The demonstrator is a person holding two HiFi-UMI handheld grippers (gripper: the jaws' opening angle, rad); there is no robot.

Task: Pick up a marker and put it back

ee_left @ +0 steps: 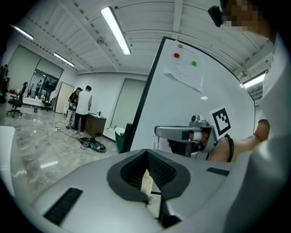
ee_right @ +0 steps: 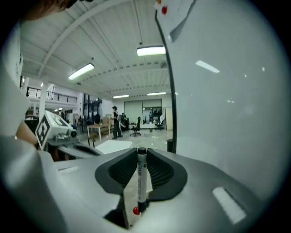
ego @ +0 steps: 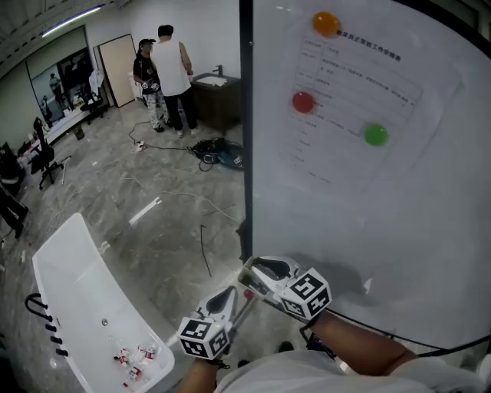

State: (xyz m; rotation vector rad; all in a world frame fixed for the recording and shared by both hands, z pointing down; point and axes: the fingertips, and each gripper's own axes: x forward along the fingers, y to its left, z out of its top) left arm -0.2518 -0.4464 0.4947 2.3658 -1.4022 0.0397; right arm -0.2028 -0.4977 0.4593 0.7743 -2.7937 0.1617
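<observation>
A white marker (ee_right: pixel 141 177) with a black cap stands between the jaws of my right gripper (ee_right: pixel 142 157), which is shut on it; a red end shows at its near end. In the head view my right gripper (ego: pixel 261 269) sits low in front of the whiteboard (ego: pixel 399 215), jaws pointing left. Just below and left of it is my left gripper (ego: pixel 224 299). In its own view the left gripper (ee_left: pixel 148 175) has its jaws together with nothing between them, and the right gripper (ee_left: pixel 182 133) shows just beyond it.
The whiteboard carries a paper sheet (ego: pixel 353 100) held by orange (ego: pixel 325 23), red (ego: pixel 303 101) and green (ego: pixel 376 135) magnets. A long white tray (ego: pixel 77 261) at lower left holds several small items (ego: pixel 134 359). Two people (ego: pixel 169 73) stand far back; cables (ego: pixel 219 153) lie on the floor.
</observation>
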